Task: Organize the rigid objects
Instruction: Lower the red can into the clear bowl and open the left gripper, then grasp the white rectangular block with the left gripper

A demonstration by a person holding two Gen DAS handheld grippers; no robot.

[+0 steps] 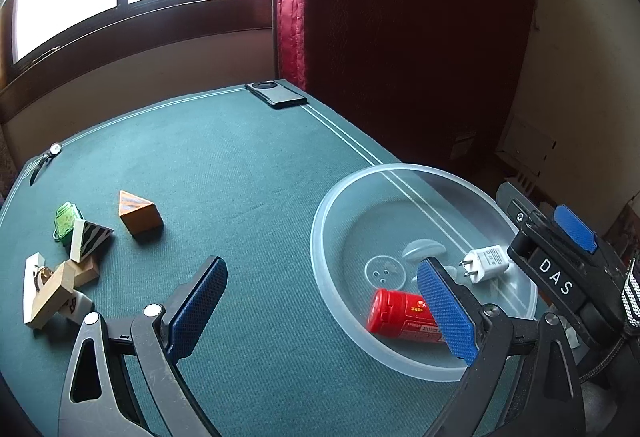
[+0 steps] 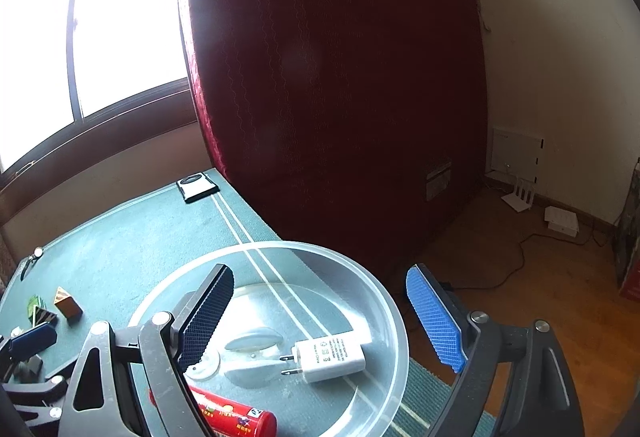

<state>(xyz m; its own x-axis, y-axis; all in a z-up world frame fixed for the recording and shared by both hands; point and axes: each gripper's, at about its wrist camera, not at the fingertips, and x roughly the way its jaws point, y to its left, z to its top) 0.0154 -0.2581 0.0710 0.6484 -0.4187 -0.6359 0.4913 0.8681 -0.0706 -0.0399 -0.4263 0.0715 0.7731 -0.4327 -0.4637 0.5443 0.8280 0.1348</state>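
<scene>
Left wrist view showed both grippers spread wide and empty: left gripper (image 1: 320, 313) above the mat (image 1: 240, 165), right gripper (image 2: 320, 317) over the bowl (image 1: 320, 249), which held the charger (image 1: 490, 261) and red bottle (image 1: 400, 317). The blocks (image 1: 140, 217) lay loose at left; best approach one squarely, closing across flat faces.
</scene>
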